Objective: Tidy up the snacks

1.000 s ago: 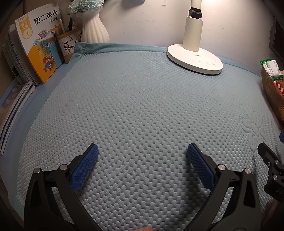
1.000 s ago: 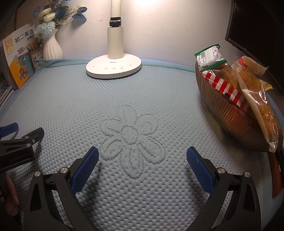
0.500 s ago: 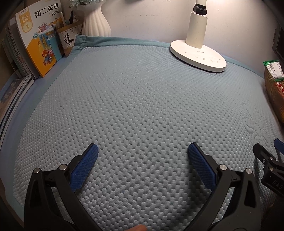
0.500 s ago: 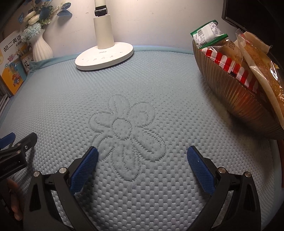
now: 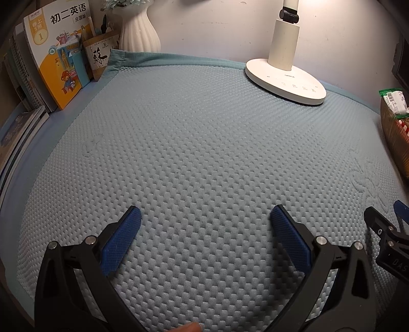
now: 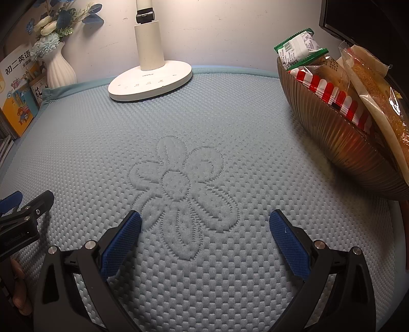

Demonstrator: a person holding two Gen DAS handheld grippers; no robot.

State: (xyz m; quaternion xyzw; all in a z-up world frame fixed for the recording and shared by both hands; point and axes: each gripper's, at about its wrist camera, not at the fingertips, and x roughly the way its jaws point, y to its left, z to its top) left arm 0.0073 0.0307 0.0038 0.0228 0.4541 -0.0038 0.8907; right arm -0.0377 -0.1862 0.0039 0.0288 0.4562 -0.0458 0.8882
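Observation:
A ribbed brown bowl [image 6: 340, 138] stands at the right of the blue quilted mat [image 6: 204, 127]. Packed inside are a green-edged white snack packet [image 6: 299, 48], a red-and-white striped pack [image 6: 334, 95] and a clear bag of golden bread [image 6: 378, 92]. My right gripper [image 6: 204, 222] is open over the stitched flower, left of the bowl, with nothing between its blue pads. Over bare mat my left gripper [image 5: 204, 217] is open too and holds nothing. The bowl's edge [image 5: 396, 143] and the green packet [image 5: 393, 101] show at the far right of the left wrist view.
A white lamp base [image 6: 150, 79] stands at the back centre. A white vase with flowers [image 6: 60, 67] and upright books [image 5: 58, 58] line the back left. More books [image 5: 18, 138] lie flat at the left edge. A dark monitor [image 6: 363, 18] rises behind the bowl.
Both grippers have drifted slightly over the mat and stay open. The right wrist view has swung a little, so the bowl and lamp shifted in frame.

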